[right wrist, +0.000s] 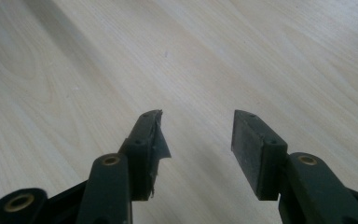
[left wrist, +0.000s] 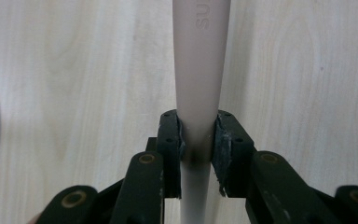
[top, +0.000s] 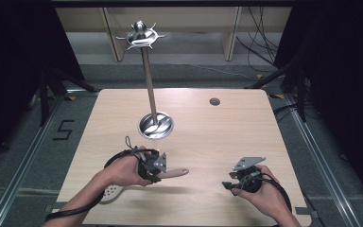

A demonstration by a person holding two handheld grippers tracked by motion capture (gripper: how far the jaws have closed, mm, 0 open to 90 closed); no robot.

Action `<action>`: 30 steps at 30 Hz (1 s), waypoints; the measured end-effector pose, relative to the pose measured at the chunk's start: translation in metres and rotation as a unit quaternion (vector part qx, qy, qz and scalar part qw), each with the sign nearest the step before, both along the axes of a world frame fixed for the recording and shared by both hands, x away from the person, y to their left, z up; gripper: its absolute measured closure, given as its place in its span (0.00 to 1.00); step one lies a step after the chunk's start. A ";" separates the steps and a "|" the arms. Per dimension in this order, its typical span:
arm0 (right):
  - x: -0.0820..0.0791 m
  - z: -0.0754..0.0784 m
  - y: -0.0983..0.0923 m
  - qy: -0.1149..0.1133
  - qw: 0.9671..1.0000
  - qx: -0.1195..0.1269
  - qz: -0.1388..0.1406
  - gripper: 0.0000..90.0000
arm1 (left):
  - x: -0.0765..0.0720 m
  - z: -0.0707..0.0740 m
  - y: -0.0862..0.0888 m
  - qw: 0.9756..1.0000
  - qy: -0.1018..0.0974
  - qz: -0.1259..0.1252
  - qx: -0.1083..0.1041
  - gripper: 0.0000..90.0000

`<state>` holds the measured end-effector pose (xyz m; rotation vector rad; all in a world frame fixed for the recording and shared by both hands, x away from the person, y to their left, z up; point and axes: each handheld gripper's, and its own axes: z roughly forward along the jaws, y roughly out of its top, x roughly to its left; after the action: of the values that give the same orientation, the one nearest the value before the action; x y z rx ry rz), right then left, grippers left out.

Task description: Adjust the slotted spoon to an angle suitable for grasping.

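A beige slotted spatula [top: 174, 173] lies across the near left of the wooden table [top: 227, 137]. Its perforated head [top: 111, 192] sticks out under the person's left wrist and its handle tip points right. My left gripper [top: 157, 177] is shut on the handle. In the left gripper view the beige handle [left wrist: 199, 70] runs up between the two jaws, pinched by the pads [left wrist: 223, 144]. My right gripper [top: 227, 185] is at the near right, held low over bare wood, open and pointing left. The right gripper view shows its jaws [right wrist: 196, 135] apart with nothing between them.
A metal utensil stand rises from a round steel base [top: 155, 126] at the table's middle, with a pole [top: 149, 80] and hooked top [top: 141, 36]. A small grey grommet [top: 214, 101] sits at the far right. Cables and dark stands lie on the floor around.
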<state>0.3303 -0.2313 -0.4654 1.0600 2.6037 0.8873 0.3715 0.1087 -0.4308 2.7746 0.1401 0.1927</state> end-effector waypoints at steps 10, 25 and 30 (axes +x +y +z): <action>0.000 0.000 0.000 -0.003 1.000 0.000 0.001 0.58 | -0.001 0.025 0.037 0.994 -0.012 0.063 -0.092 0.81; 0.000 0.000 0.000 -0.002 1.000 -0.002 0.000 0.58 | -0.003 0.049 0.081 0.969 -0.052 0.143 -0.196 0.81; 0.001 -0.002 0.001 -0.008 1.000 0.002 -0.001 0.58 | -0.005 0.057 0.093 0.955 -0.072 0.170 -0.230 0.81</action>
<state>0.3308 -0.2300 -0.4676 1.0528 2.5876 0.8974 0.3666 0.2018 -0.3740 2.2463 0.5524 0.3939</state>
